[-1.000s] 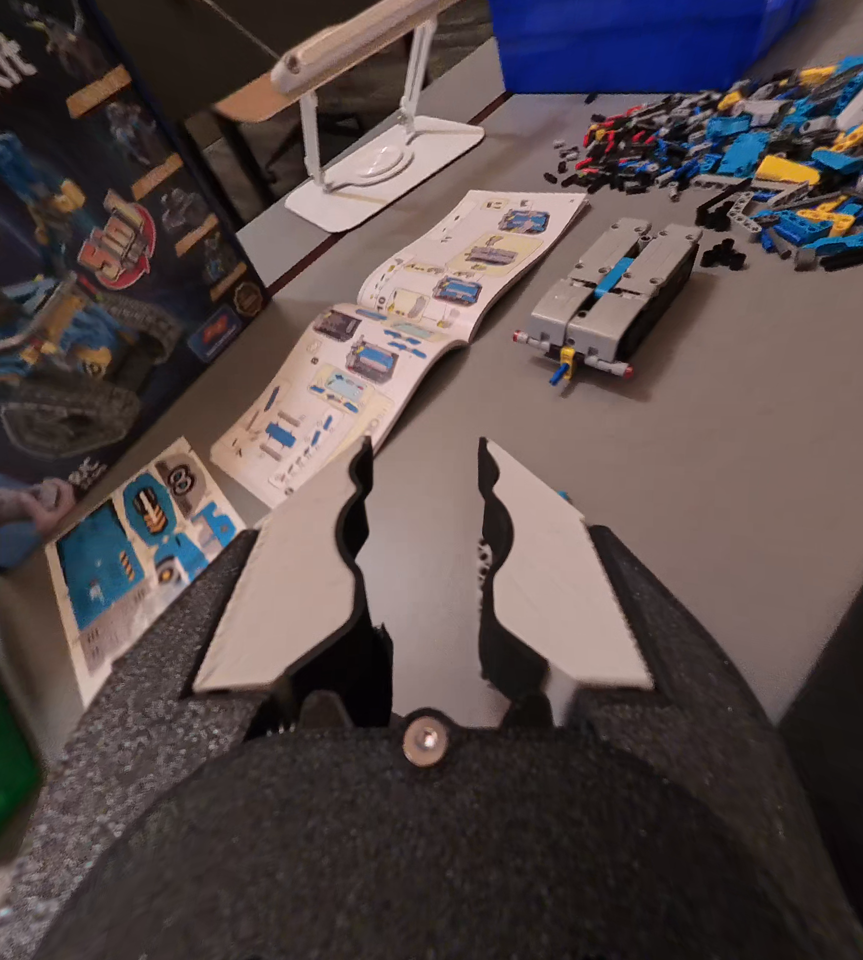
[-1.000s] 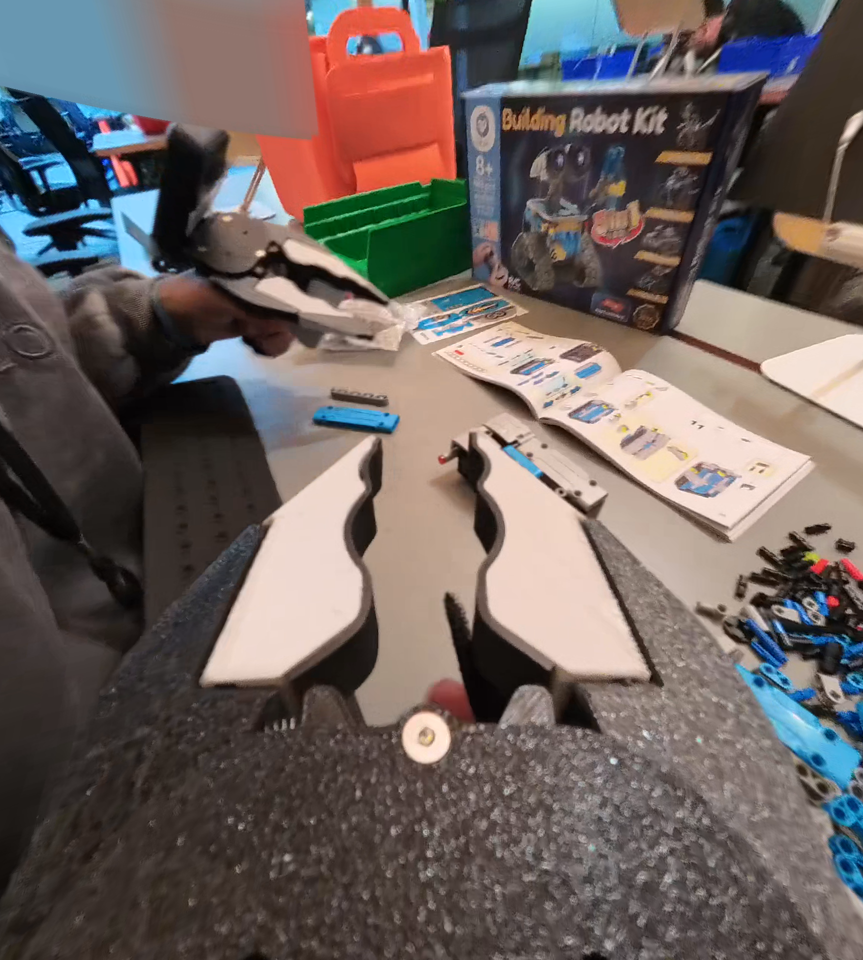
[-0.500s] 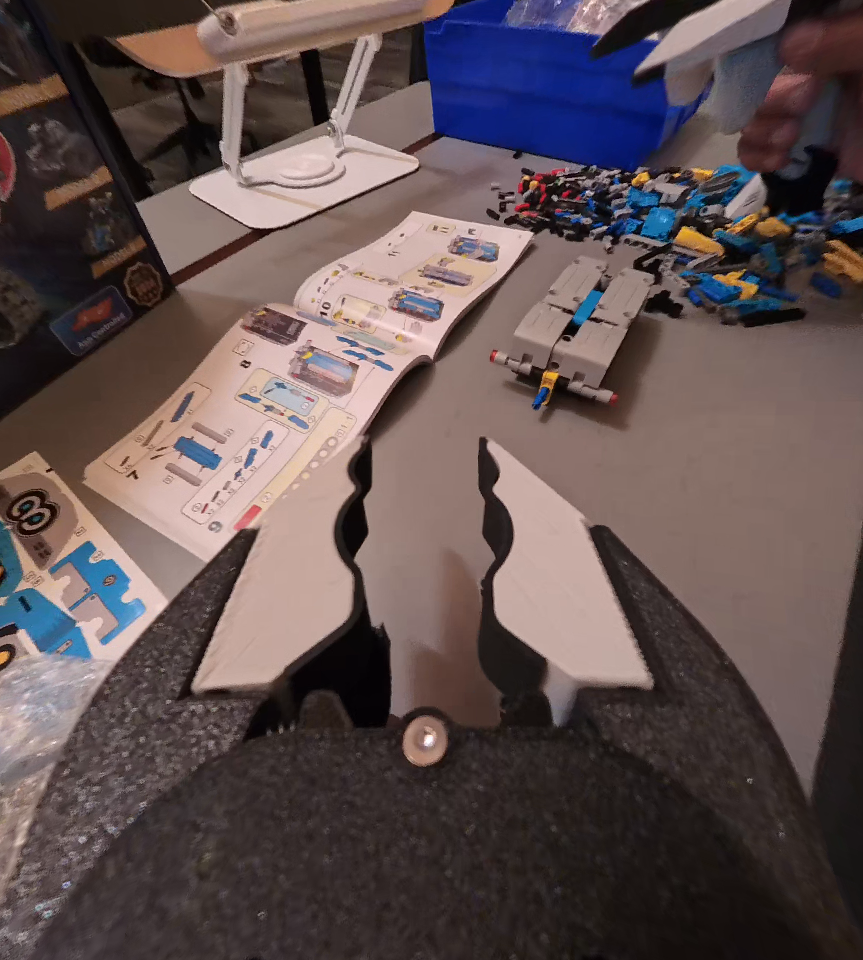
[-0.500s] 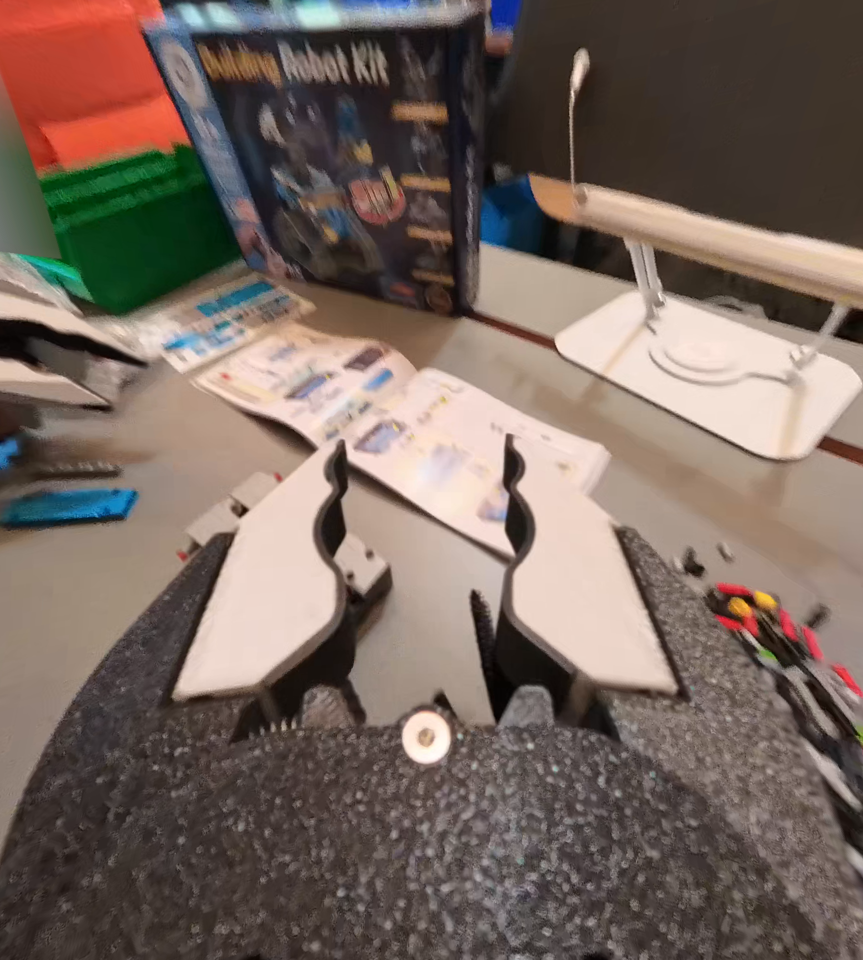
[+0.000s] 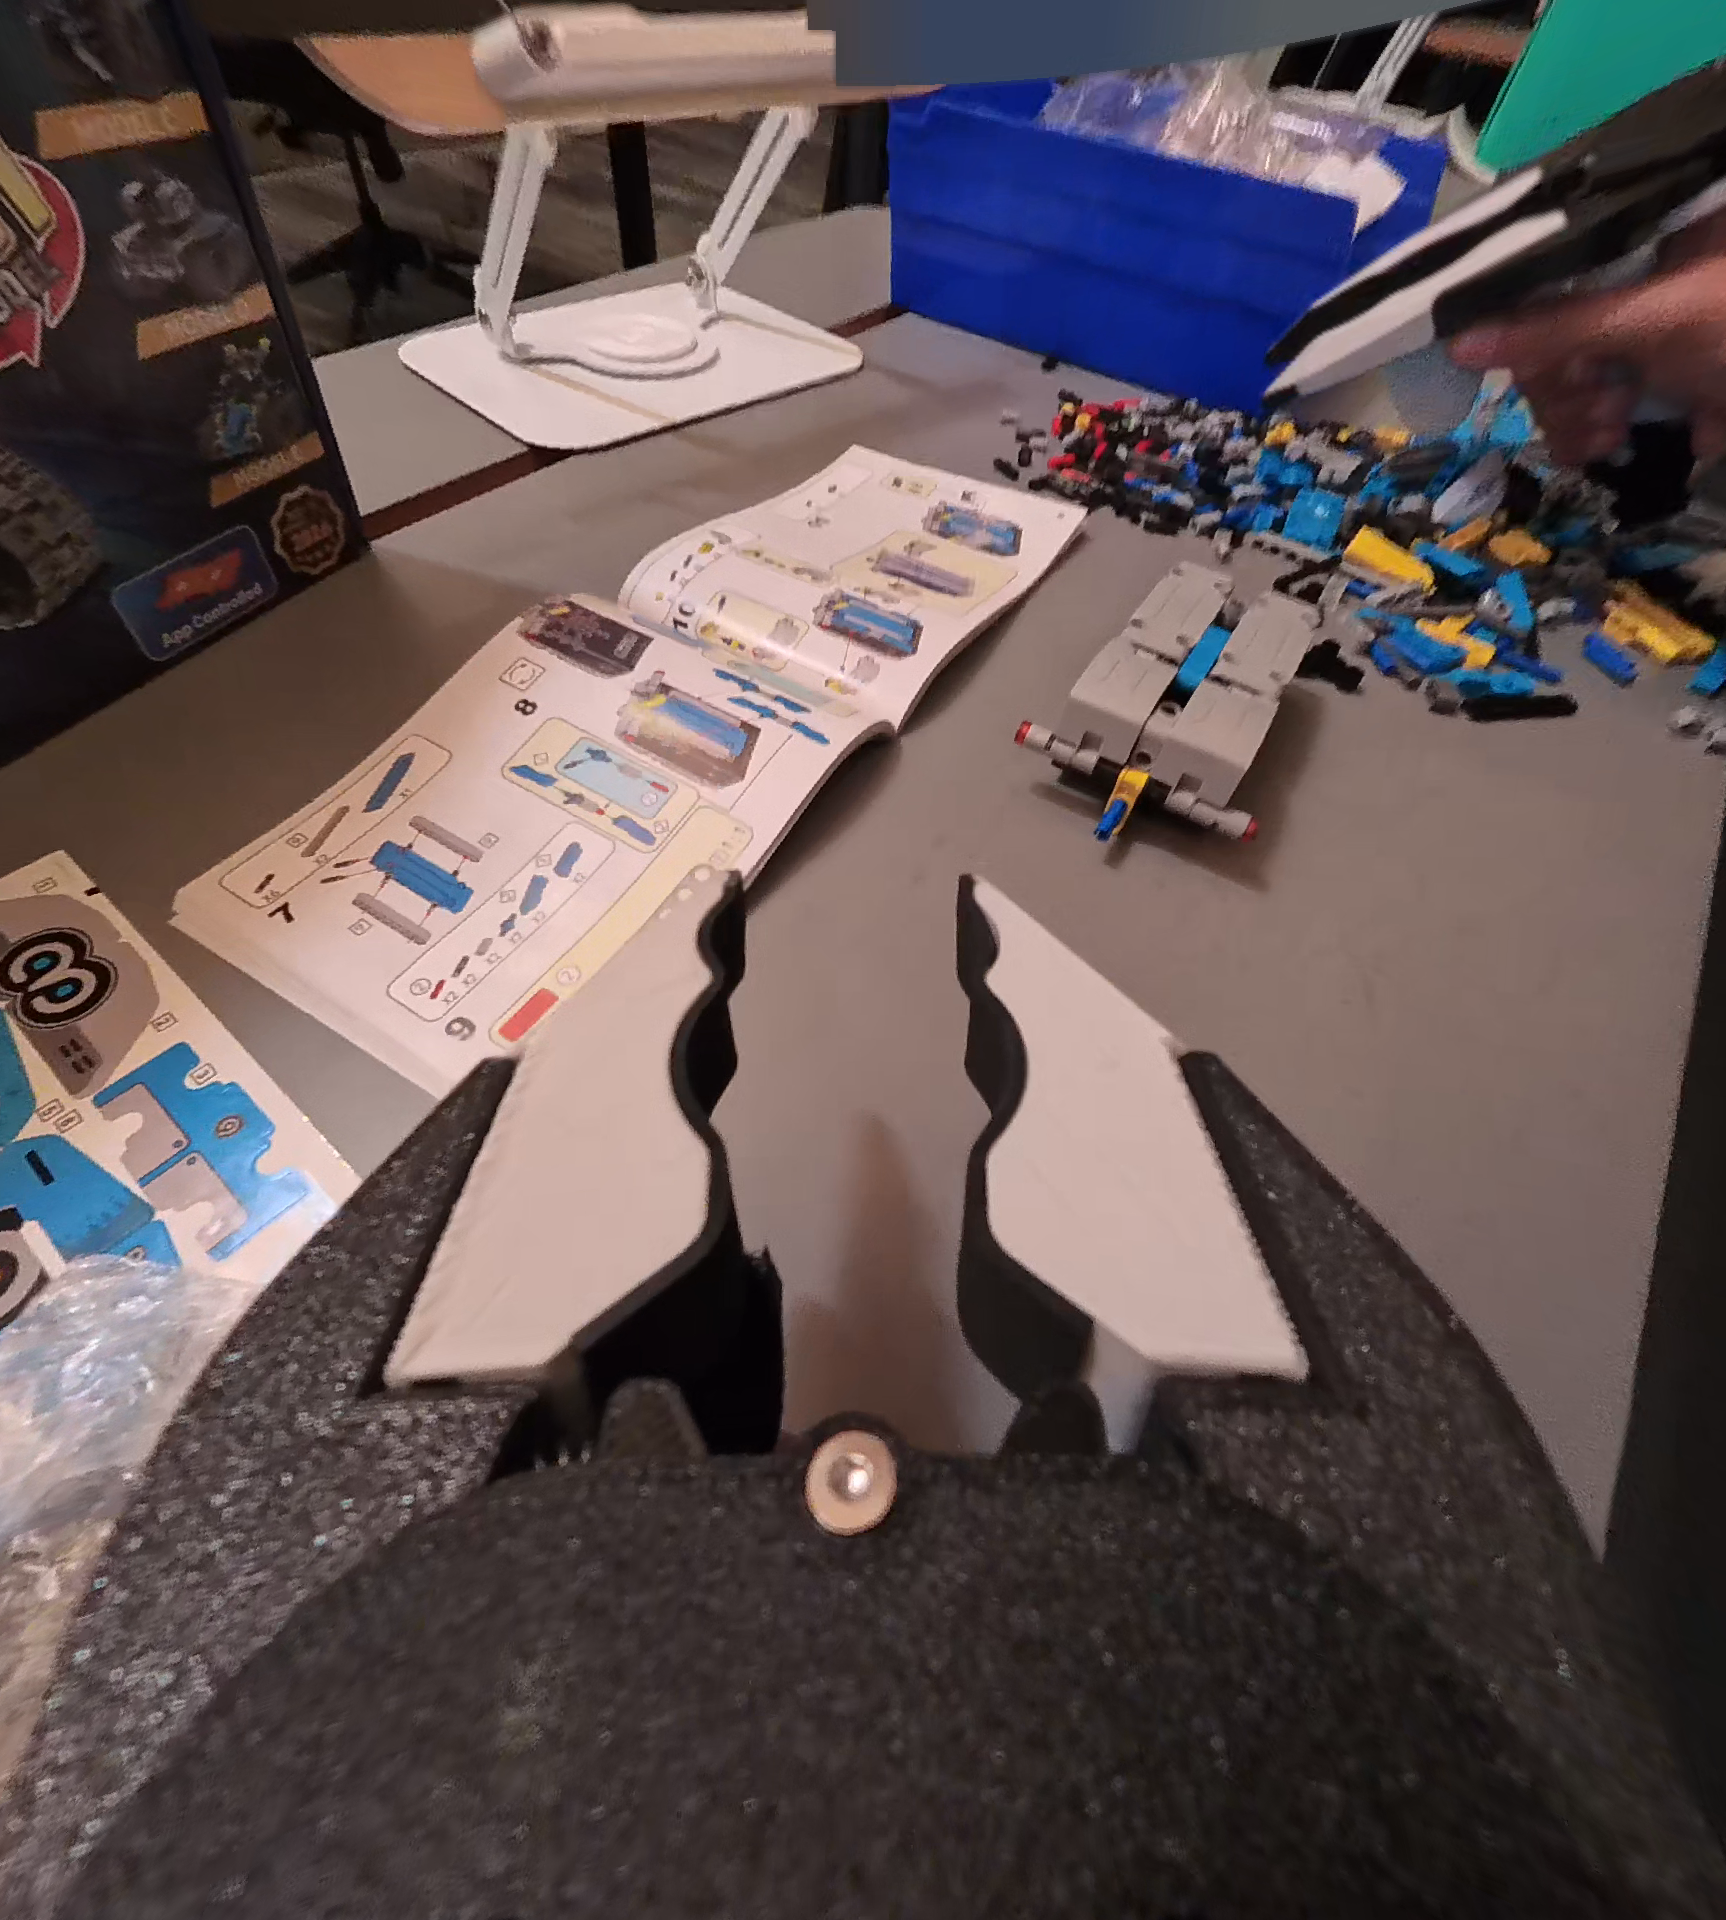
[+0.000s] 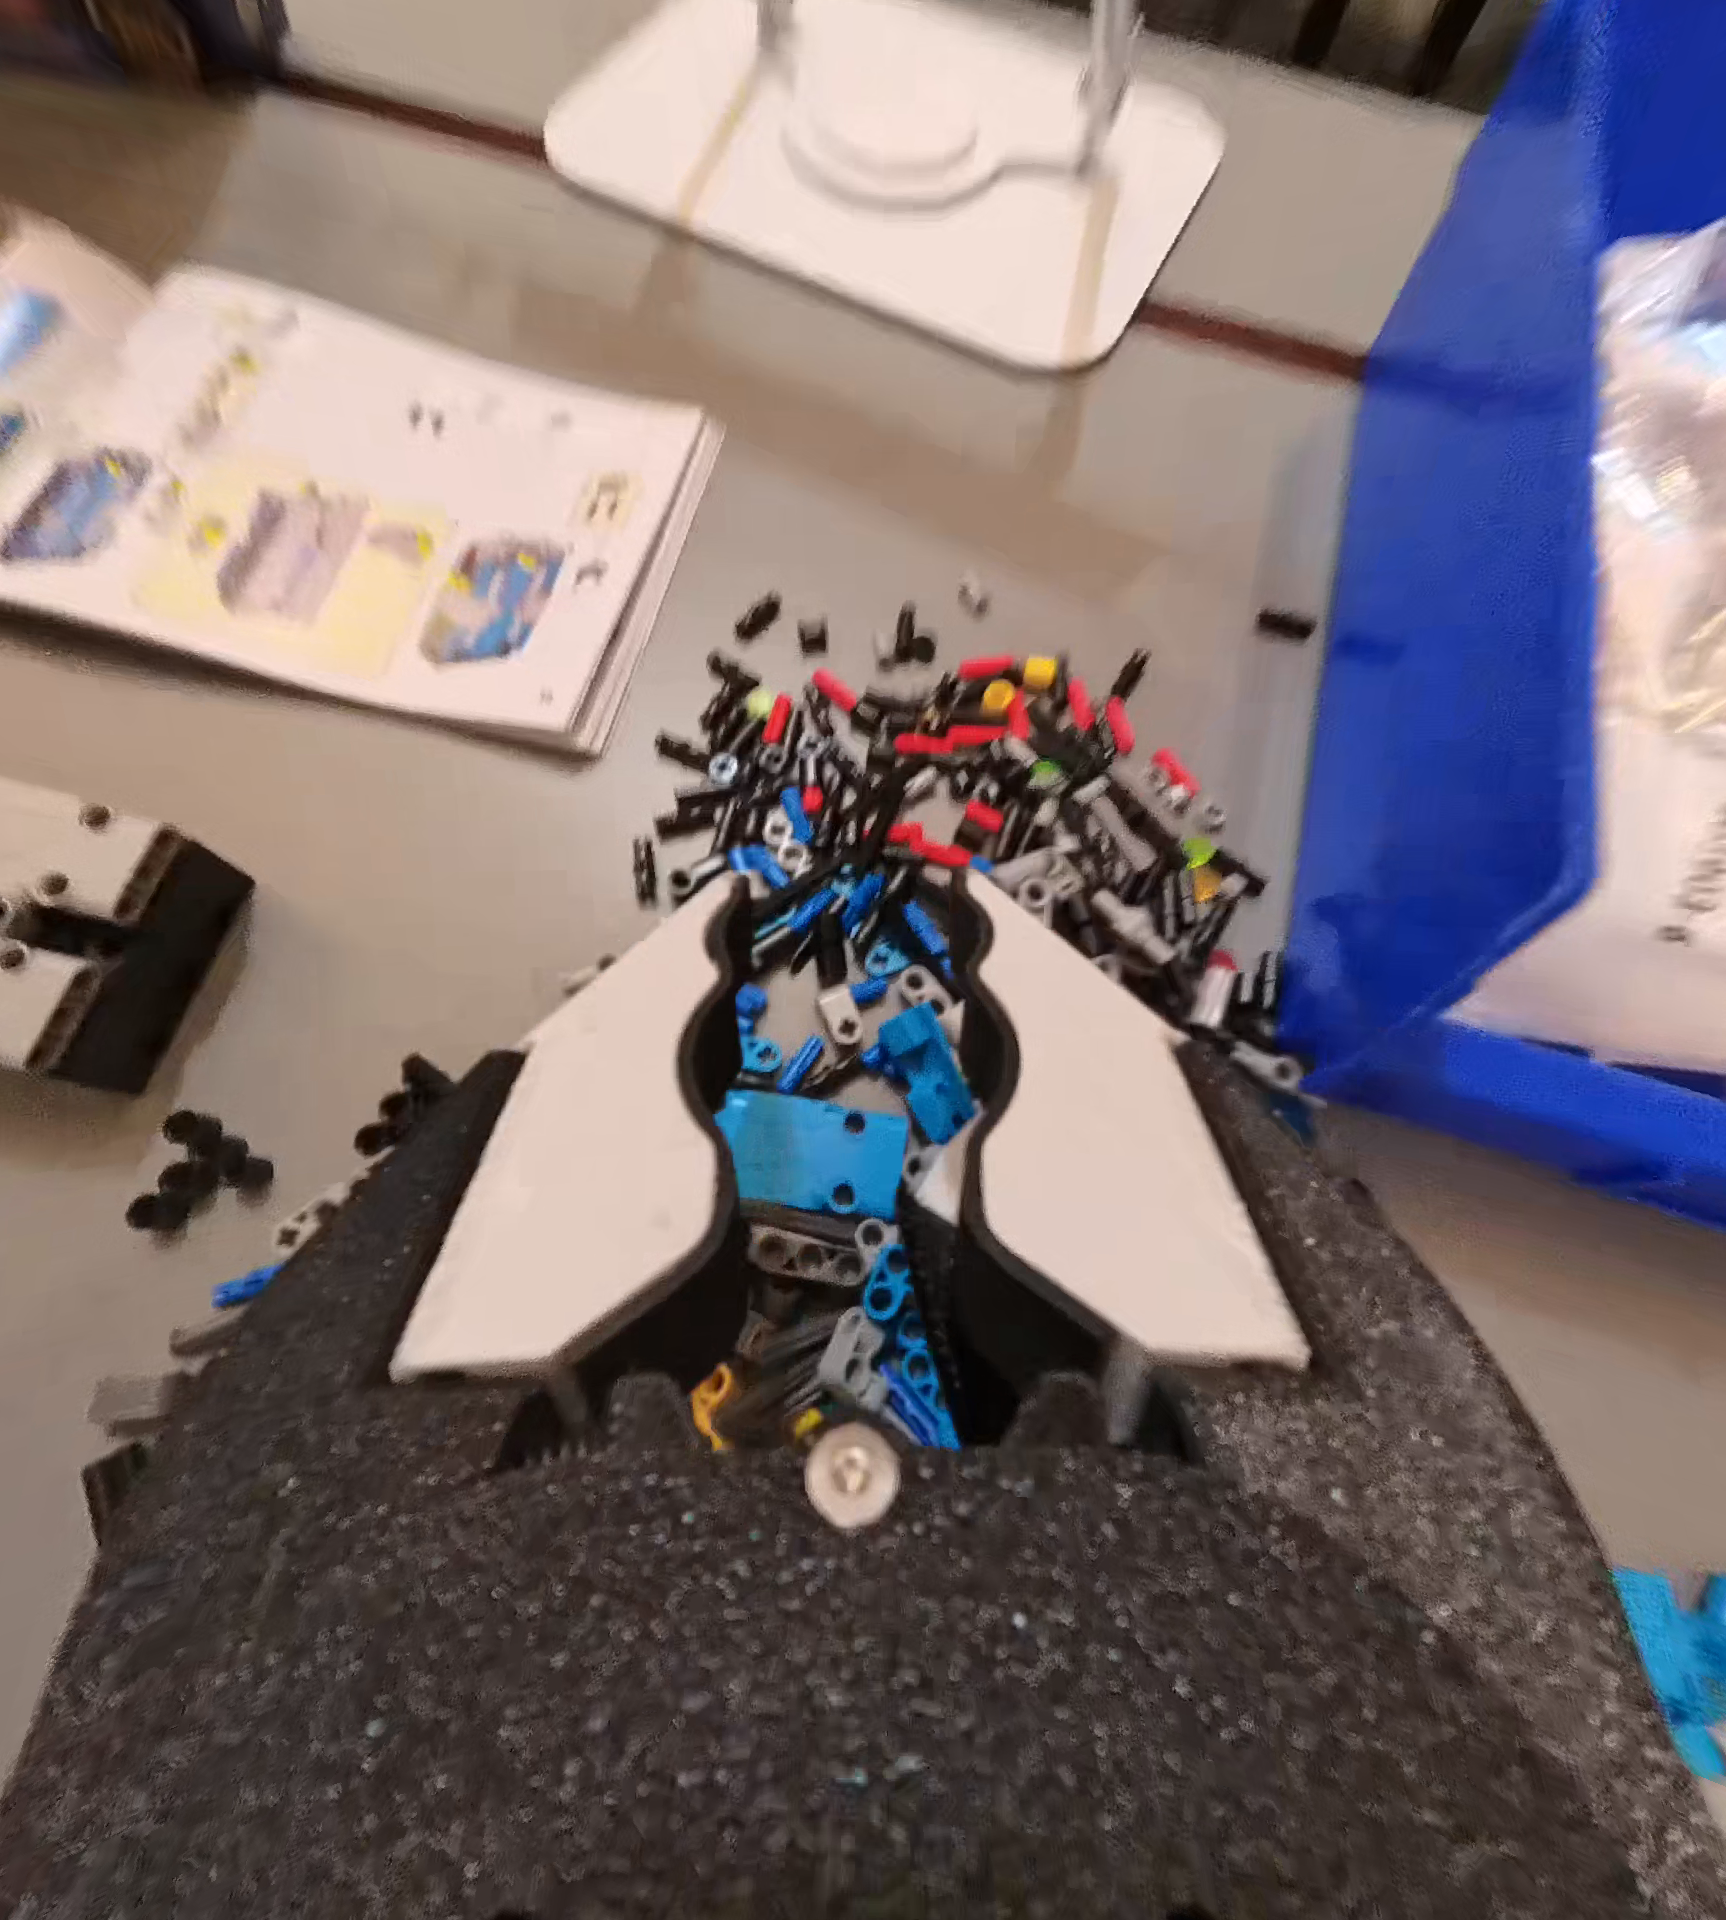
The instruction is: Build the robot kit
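loose brick pile (image 6: 952,821) under empty parted right gripper (image 6: 846,904), beside bag-filled blue bin (image 6: 1461,644)

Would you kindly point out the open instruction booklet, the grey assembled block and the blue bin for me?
instruction booklet (image 5: 651,727): left wrist view, on the open left-hand page.
grey assembled block (image 5: 1176,686): left wrist view, on its grey top face.
blue bin (image 6: 1461,665): right wrist view, on its near side wall.
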Demonstrator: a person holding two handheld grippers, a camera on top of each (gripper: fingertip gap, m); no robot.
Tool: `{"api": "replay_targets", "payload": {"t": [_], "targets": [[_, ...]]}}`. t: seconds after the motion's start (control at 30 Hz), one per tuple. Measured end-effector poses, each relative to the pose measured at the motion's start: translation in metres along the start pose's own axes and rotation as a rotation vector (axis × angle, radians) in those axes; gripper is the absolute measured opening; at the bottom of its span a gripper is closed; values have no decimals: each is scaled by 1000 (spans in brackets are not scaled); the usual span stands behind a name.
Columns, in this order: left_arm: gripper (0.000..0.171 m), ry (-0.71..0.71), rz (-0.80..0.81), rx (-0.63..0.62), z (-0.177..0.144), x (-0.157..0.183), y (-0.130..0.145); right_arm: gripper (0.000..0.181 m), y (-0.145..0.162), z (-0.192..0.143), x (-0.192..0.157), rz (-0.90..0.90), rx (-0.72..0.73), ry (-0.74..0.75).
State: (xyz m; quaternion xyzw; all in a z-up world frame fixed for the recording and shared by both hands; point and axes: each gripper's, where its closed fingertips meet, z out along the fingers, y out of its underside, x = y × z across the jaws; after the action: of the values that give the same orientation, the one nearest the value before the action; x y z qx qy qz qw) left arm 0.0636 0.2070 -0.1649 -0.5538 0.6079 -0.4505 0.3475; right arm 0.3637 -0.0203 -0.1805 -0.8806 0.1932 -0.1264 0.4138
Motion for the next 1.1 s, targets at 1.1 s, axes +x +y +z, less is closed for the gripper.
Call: {"api": "replay_targets", "payload": {"t": [1.1], "targets": [[40, 21, 22, -16, 2, 4, 5, 32, -7, 82, -48, -121, -199, -149]]}}
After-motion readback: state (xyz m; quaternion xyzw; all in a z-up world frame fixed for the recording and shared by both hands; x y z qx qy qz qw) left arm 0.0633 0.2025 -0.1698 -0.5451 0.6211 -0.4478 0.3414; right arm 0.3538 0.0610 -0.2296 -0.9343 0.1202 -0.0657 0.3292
